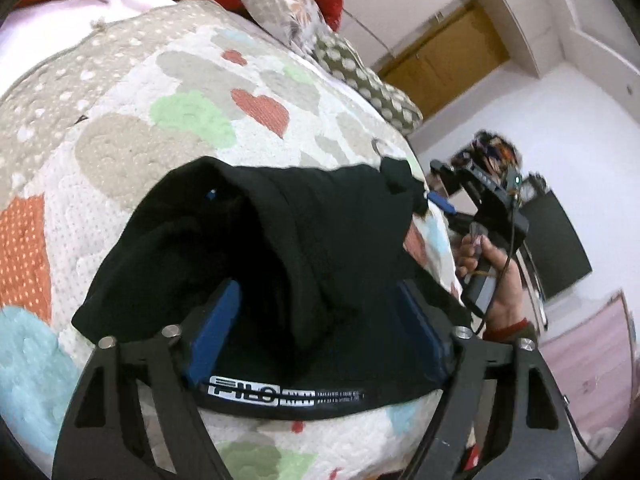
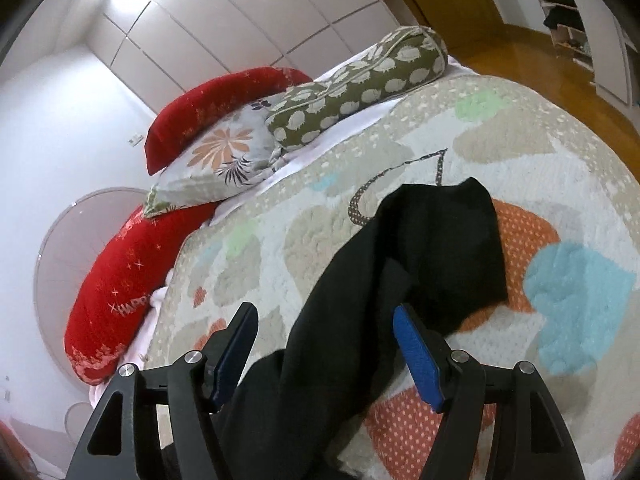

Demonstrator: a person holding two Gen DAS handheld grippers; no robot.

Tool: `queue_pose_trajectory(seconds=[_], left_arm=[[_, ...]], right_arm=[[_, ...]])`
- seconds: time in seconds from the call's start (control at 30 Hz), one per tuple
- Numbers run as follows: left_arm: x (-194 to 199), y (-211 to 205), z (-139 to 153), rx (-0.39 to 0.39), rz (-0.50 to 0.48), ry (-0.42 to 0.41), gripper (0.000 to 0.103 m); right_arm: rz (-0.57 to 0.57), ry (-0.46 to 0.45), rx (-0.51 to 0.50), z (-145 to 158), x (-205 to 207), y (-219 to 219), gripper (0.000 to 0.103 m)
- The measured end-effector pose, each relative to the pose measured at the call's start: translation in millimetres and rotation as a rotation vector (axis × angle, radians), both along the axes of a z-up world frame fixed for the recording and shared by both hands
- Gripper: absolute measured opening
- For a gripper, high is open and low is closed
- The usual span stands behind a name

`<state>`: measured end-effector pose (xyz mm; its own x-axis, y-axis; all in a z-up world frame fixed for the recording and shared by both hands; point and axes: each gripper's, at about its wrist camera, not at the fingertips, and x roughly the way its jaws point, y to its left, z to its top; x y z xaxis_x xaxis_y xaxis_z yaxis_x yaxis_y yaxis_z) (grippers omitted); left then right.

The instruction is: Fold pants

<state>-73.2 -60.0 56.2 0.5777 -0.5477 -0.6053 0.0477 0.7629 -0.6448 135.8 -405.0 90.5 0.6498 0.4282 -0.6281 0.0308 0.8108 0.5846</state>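
Observation:
Black pants [image 1: 320, 240] lie bunched on a patterned quilt [image 1: 160, 120]. Their waistband with a white logo label [image 1: 280, 394] is nearest the left wrist camera. My left gripper [image 1: 316, 300] is open, its blue pads [image 1: 218, 328] standing apart on either side of a raised fold of the cloth. In the right wrist view the pants [image 2: 420, 264] run away from the camera across the quilt [image 2: 520, 140]. My right gripper [image 2: 324, 320] is open, with its blue pads [image 2: 416, 352] on either side of the cloth. The right gripper, hand-held, also shows in the left wrist view [image 1: 440, 204] at the far end of the pants.
Red pillows [image 2: 120, 280], a floral pillow [image 2: 216, 160] and an olive spotted bolster [image 2: 360, 80] lie at the head of the bed. White wardrobe doors [image 2: 240, 20] stand behind. A wooden floor [image 2: 520, 52] lies past the bed's edge. A dark screen [image 1: 556, 248] stands beside the bed.

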Motion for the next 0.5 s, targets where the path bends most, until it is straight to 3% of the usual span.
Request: queue_pose_trajectory(seconds=[0.3,0.33,0.37,0.4,0.43,0.47,0.5], left_arm=[[27,-40,-20,0.109,-0.062,0.074,0.080],[31,-49,-21,0.129,-0.075,0.059,0.080],[35,-54,-21,0.143,-0.089,0.050,0.080],[38,-60,-22,0.155,-0.107,0.045,0.060],[42,-65,-23,0.183,-0.129,0.056,0.029],[45,-69,-22,0.203,-0.144,0.068,0.017],[46,-68,-22,0.188,-0.156,0.070,0.014]], right_arm=[[0.052,0.056,-0.004,-26,34,9,0.068],[0.058,0.059,0.011,-30,39,9,0.065],[0.067,0.057,0.022,-33,43,10,0.043],[0.075,0.055,0.021,-35,46,11,0.028],[0.087,0.061,0.005,-36,47,13,0.010],[0.099,0.055,-0.015,-34,44,15,0.007],[0.108,0.038,-0.022,-31,39,16,0.005]])
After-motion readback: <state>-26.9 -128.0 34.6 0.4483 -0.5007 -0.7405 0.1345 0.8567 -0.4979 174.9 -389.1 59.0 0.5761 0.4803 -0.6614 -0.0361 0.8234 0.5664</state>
